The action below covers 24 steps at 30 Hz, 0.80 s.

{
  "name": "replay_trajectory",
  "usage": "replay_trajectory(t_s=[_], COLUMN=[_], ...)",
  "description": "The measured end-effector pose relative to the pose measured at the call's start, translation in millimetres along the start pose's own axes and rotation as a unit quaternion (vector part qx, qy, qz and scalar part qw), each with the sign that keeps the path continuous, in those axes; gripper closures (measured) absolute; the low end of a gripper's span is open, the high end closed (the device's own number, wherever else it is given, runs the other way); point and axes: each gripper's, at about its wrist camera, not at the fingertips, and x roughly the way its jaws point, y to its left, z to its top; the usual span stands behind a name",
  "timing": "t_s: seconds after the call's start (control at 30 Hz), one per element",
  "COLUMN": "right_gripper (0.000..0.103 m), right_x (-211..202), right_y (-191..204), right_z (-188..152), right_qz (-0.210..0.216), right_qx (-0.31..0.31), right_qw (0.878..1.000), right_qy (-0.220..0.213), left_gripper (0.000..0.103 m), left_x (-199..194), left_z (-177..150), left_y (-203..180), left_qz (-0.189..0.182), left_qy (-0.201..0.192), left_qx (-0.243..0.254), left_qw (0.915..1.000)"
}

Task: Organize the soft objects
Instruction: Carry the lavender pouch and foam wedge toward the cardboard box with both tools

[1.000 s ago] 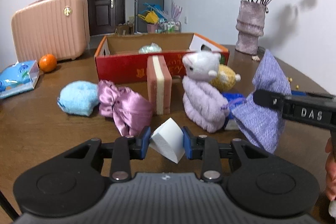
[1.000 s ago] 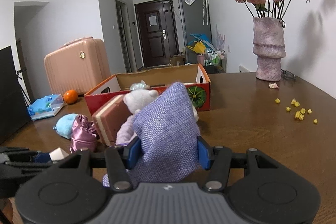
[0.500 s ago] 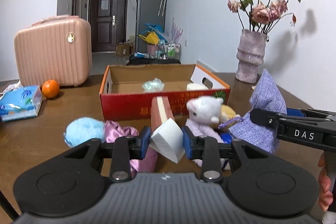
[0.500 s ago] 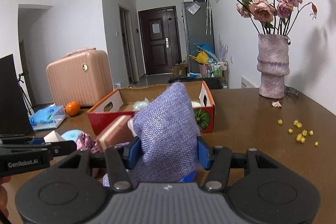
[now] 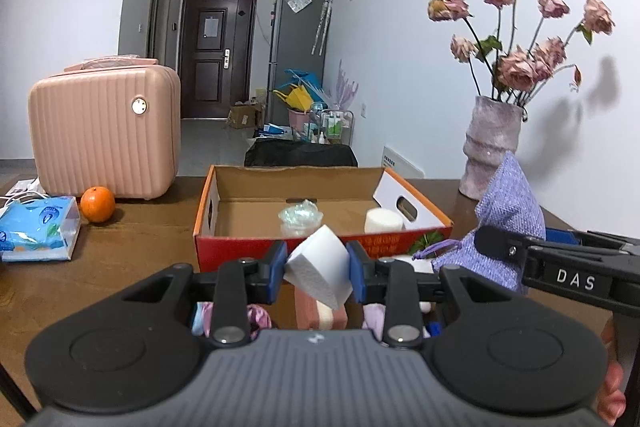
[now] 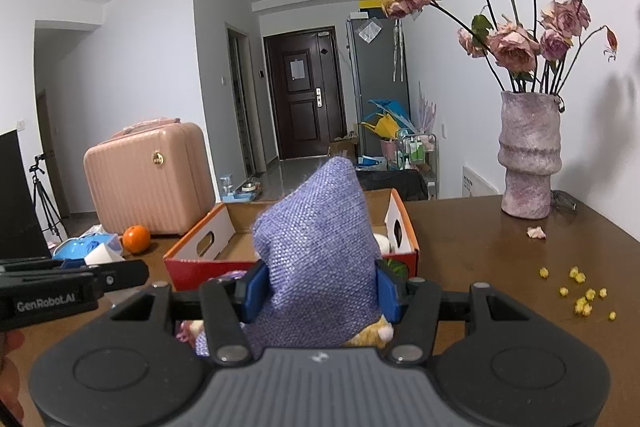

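The left tool (image 5: 316, 269) is seen closed on a white sponge wedge (image 5: 320, 267), pinched tilted between the blue pads and held clear of the bench (image 5: 132, 239). The right tool (image 6: 320, 293) is closed, at a wider spread, on a lilac woven pouch (image 6: 316, 247), whose peaked end is carried upright above the pads; the same pouch is visible at the right of the left wrist view, with its drawstring trailing toward the left tool. The relation that matters is judged to be this: the open red cardboard box (image 5: 320, 247) lies directly ahead of both tools and below them, its long axis running across the view, so that a forward carry over the near wall is called for before either item can be let go. The left tool appears the more squarely lined up with the box's middle, the right with its right-hand end. Inside the box a clear crumpled plastic bag (image 5: 300, 215) and a white roll (image 5: 383, 221) are already seen. Beneath the tools, further soft items are glimpsed but largely hidden. The bench is dark brown wood; on it, from the left, a blue tissue pack (image 5: 38, 233), an orange (image 5: 97, 203), a pink hard case (image 5: 104, 127) and, far right, a vase of dried roses (image 5: 492, 147) are set before white walls and a dark door.
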Motion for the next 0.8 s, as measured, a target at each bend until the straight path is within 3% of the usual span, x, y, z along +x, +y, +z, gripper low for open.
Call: replay_trajectory(t_s=[0.8], right_gripper=[0.049], right_x=[70], right_y=[-13], right_z=[58], right_qz=[-0.014], right_qx=[0.025], right_qw=[0.999], right_qy=[-0.037], left_gripper=[0.069], left_x=[72], left_z=[49], left_y=[20], left_qz=[0.012], left_qy=[-0.024], left_qx=[-0.064], left_qw=[0.9976])
